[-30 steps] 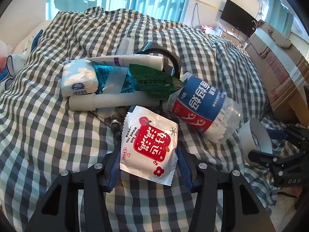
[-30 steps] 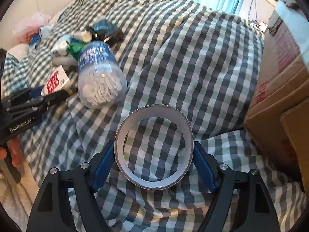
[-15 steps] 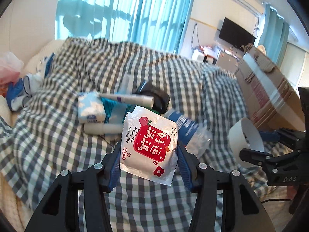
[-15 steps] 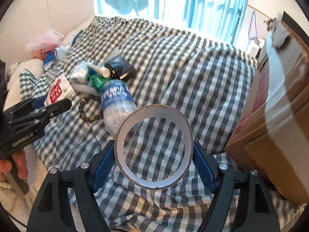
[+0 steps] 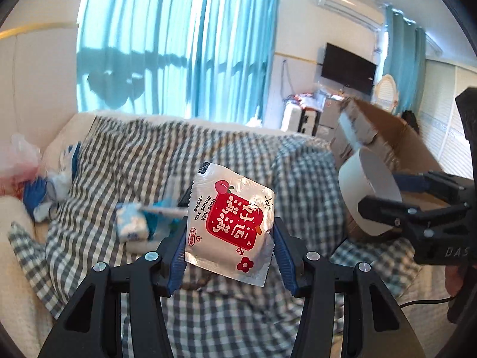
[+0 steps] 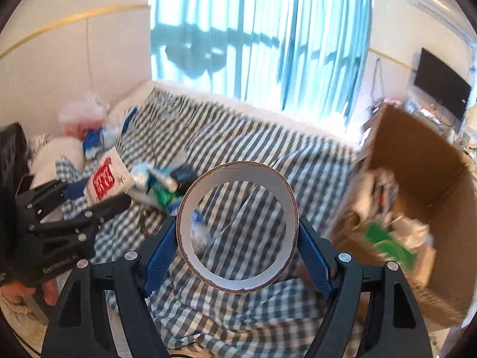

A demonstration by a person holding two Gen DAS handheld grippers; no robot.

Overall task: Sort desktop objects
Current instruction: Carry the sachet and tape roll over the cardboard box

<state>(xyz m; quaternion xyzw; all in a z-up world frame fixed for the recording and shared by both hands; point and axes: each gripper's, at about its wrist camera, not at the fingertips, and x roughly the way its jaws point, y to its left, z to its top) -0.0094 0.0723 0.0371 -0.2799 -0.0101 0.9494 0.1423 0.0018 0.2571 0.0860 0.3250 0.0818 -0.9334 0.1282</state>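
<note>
Lifted higher: silver-white sachet (image 5: 229, 223), red label, peach print.

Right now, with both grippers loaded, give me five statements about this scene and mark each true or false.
1. The left gripper holds a silver packet with a red label between its jaws. True.
2. The right gripper is empty. False: it is shut on a tape roll.
3. The cardboard box is sealed shut. False: it stands open, with items visible inside.
4. A checked cloth covers the surface under the remaining pile. True.
5. The tape roll lies flat on the cloth. False: it is held in the air, its opening facing the right wrist camera.
</note>
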